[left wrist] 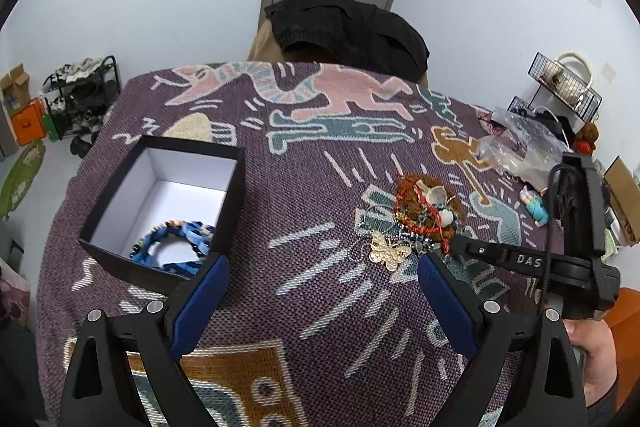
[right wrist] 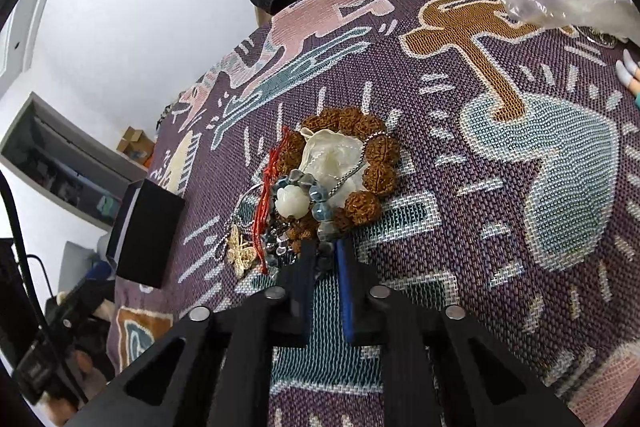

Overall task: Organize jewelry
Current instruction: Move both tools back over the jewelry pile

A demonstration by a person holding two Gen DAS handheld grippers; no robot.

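Covering the table, one purple woven cloth with pink, teal and ochre figures carries everything named below. One black box, open at the top with a white lining, stands at the left of the cloth; its long axis runs away from the left-wrist camera. One blue bead bracelet lies curled on the box floor at the near end, just beyond the left finger of the left gripper. That gripper hovers over bare cloth with its jaws spread wide and nothing between them, the box to its left and the jewelry pile to its right front. The pile lies right of centre, well apart from the box. Counted in the right-wrist view, it holds one ring of large brown seed beads, one clear blue bead bracelet with a white carved bead, one red cord running lengthwise toward the camera, and one gold butterfly pendant on a ball chain at the pile's left edge, wings spread flat. The right gripper reaches into the near edge of the pile, its jaws drawn almost together over the clear blue beads; whether they actually pinch a strand cannot be told. One crumpled clear bag lies beyond the pile at the far right
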